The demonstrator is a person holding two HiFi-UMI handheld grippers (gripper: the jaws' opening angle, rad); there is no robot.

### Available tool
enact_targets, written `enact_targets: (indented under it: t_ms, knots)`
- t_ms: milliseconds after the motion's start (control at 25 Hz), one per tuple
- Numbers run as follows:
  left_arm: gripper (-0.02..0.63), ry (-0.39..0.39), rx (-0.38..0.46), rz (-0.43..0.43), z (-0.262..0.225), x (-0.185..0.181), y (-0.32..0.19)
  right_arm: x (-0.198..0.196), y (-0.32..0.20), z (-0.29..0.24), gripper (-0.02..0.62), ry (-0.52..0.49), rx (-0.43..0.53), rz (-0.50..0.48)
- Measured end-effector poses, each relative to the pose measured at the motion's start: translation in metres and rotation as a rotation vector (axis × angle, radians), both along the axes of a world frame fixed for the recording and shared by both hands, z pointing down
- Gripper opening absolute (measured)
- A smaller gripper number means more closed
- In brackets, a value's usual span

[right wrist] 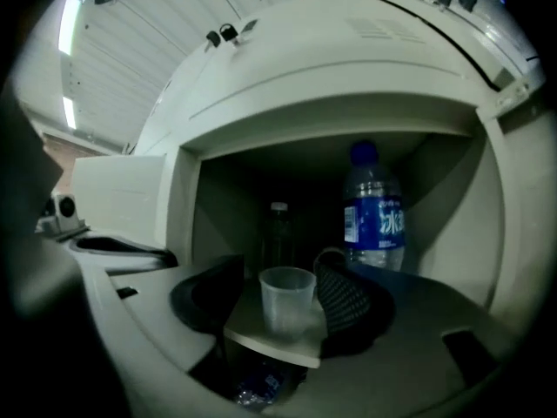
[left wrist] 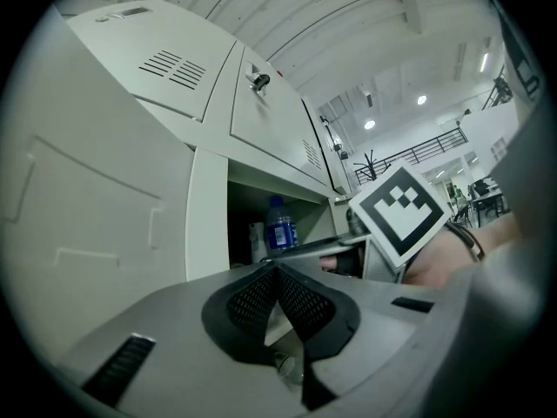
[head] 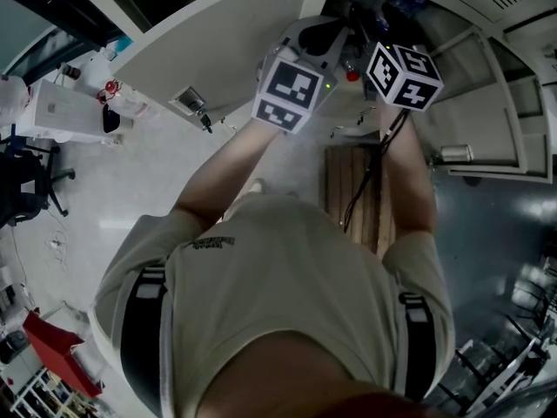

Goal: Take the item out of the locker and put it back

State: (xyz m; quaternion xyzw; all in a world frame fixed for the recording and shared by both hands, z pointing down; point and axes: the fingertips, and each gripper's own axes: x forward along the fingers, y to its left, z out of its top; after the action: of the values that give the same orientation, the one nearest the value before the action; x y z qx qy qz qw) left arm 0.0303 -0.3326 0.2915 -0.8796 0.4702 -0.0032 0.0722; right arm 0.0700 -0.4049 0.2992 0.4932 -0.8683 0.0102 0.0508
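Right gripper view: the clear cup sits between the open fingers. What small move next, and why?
Probably close the right gripper on the clear cup: it stands upright on the shelf edge between the fingers, with a gap showing on its left side, so nothing grips it yet.

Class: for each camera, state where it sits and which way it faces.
Left gripper view: on the left gripper, jaws together, facing the grey metal locker; a black-and-white marker cube shows.
Right gripper view: on the right gripper, jaws apart around a clear plastic cup, facing into the locker.
Head view: on the head, looking down on beige shirt, forearms, both grippers.
Shared: both gripper views show the blue-capped water bottle.
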Motion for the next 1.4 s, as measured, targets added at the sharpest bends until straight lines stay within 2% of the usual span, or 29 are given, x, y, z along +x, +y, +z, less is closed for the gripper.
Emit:
enact_targets:
  t_ms: [360,440,600,680,840,920,1120,1400]
  knots:
    - [0.009,0.006,0.031,0.002,-0.019,-0.008,0.017,0.009,0.061,-0.06,0.267,-0.102,0.121,-0.049]
    - [0.009,0.009,0.041,0.004,-0.026,-0.01,0.022,0.012,0.073,-0.069,0.213,-0.111,0.145,-0.05]
    - [0.009,0.012,0.071,0.01,-0.043,-0.014,0.037,0.017,0.095,-0.079,0.213,-0.102,0.181,-0.053]
    - [0.009,0.015,0.086,0.015,-0.05,-0.016,0.045,0.018,0.106,-0.081,0.146,-0.093,0.193,-0.063]
    - [0.009,0.025,0.108,0.03,-0.06,-0.018,0.062,0.017,0.128,-0.082,0.145,-0.102,0.198,-0.091]
    - [0.009,0.03,0.12,0.039,-0.062,-0.019,0.068,0.018,0.138,-0.081,0.038,-0.087,0.206,-0.099]
    - [0.009,0.029,0.112,0.069,-0.049,-0.02,0.083,0.022,0.153,-0.069,0.037,-0.023,0.214,-0.094]
    - [0.009,0.029,0.078,0.084,-0.024,-0.022,0.1,0.034,0.169,-0.041,0.005,-0.092,0.133,-0.084]
